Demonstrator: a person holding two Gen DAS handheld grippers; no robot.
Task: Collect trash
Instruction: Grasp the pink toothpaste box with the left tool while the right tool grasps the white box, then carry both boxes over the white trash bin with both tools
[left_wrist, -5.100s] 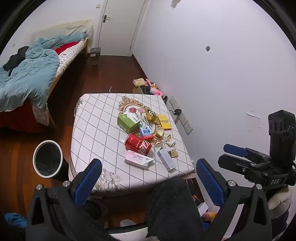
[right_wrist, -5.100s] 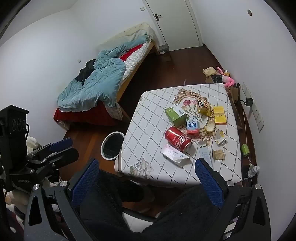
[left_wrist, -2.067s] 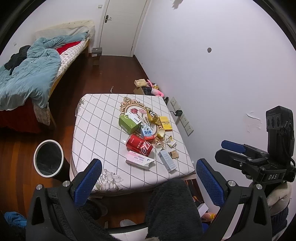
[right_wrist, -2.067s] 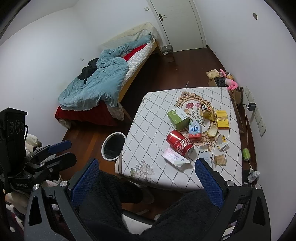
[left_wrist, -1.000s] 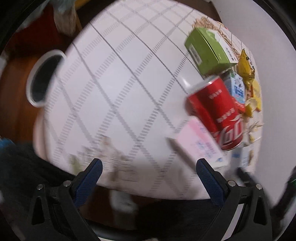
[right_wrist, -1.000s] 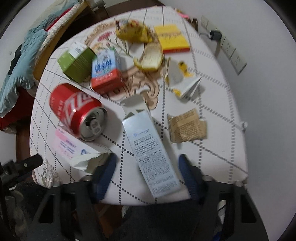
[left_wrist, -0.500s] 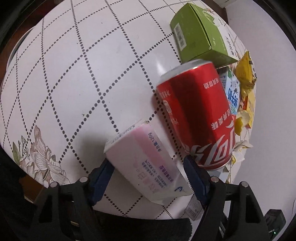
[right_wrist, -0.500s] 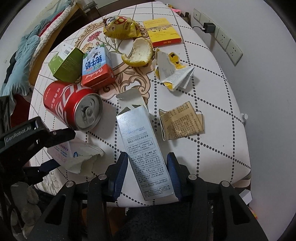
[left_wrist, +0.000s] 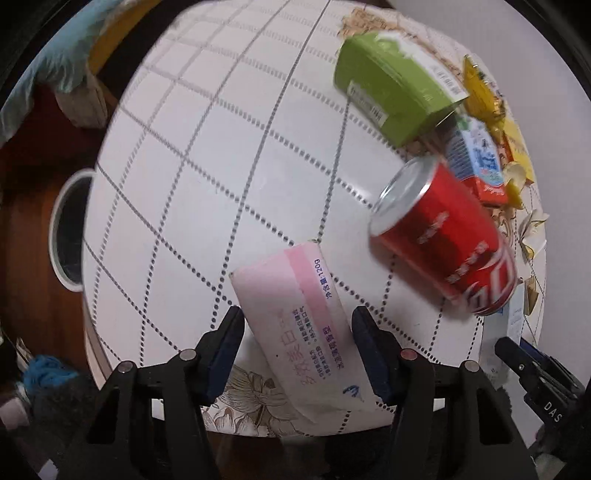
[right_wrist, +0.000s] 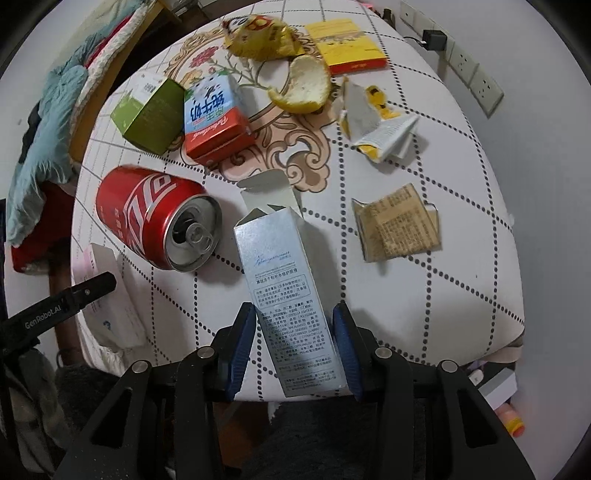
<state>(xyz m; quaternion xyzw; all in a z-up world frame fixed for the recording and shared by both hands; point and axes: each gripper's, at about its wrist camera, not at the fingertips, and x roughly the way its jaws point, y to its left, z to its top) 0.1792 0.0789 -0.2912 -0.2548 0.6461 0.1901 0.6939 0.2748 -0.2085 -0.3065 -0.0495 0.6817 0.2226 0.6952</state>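
Trash litters the surface (right_wrist: 461, 258): left tongs (left_wrist: 297, 345), their jaws just closing, now straddle a pink box (left_wrist: 295, 325) without clearly pinching it. Right tongs (right_wrist: 293, 349), also narrowed, hug a silver carton (right_wrist: 284, 288) beside the can (right_wrist: 155, 218). Both pickups look imminent; the bin (left_wrist: 66, 229) waits on the floor.

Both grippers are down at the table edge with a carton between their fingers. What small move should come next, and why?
Probably finish closing before lifting. The left gripper, whose jaws have just been closing, straddles the pink-and-white paper carton with gaps still showing at both pads. The right gripper already sits close against the silver-blue open-flapped carton. The white-rimmed round bin waits beside the table.
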